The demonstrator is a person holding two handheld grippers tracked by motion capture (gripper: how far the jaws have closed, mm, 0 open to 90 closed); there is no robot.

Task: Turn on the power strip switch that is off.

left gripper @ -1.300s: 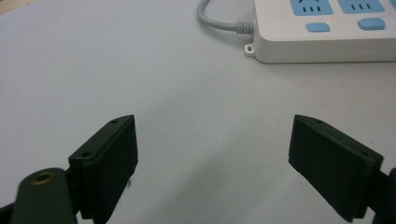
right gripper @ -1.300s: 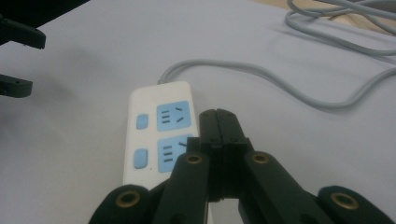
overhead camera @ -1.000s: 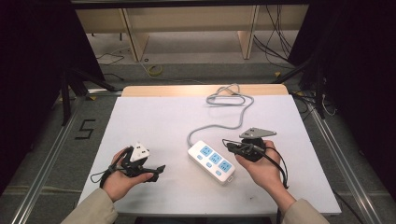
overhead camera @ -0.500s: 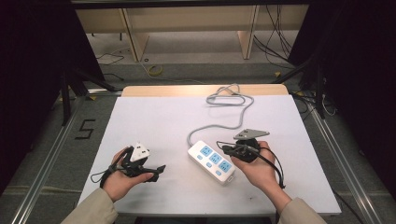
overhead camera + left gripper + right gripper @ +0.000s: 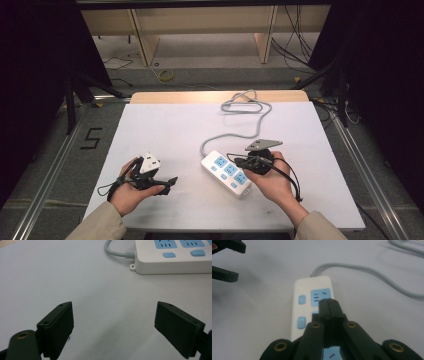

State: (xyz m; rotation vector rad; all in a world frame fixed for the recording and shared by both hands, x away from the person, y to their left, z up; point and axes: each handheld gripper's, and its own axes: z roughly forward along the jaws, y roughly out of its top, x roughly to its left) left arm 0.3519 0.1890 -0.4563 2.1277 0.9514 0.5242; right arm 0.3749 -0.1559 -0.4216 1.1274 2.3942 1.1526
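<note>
A white power strip (image 5: 226,173) with blue sockets and blue switches lies on the white table, its grey cable (image 5: 239,131) running off toward the far edge. My right gripper (image 5: 240,161) is shut, with nothing between its jaws. In the right gripper view its tip (image 5: 329,305) hovers over the middle of the power strip (image 5: 312,291), just past the first socket. My left gripper (image 5: 170,184) rests open at the front left, well apart from the strip. In the left gripper view the gripper (image 5: 117,326) has bare table between its jaws, and the power strip (image 5: 175,258) lies ahead at the upper right.
The cable gathers in a loose coil (image 5: 246,102) near the table's far edge. The white tabletop (image 5: 165,130) ends at a wooden strip at the back. Wooden shelving legs and loose wires stand on the floor beyond. My left gripper (image 5: 224,261) appears at the upper left of the right gripper view.
My right gripper has shifted a little left, bringing its shut jaws over the power strip. The left hand and gripper have stayed put.
</note>
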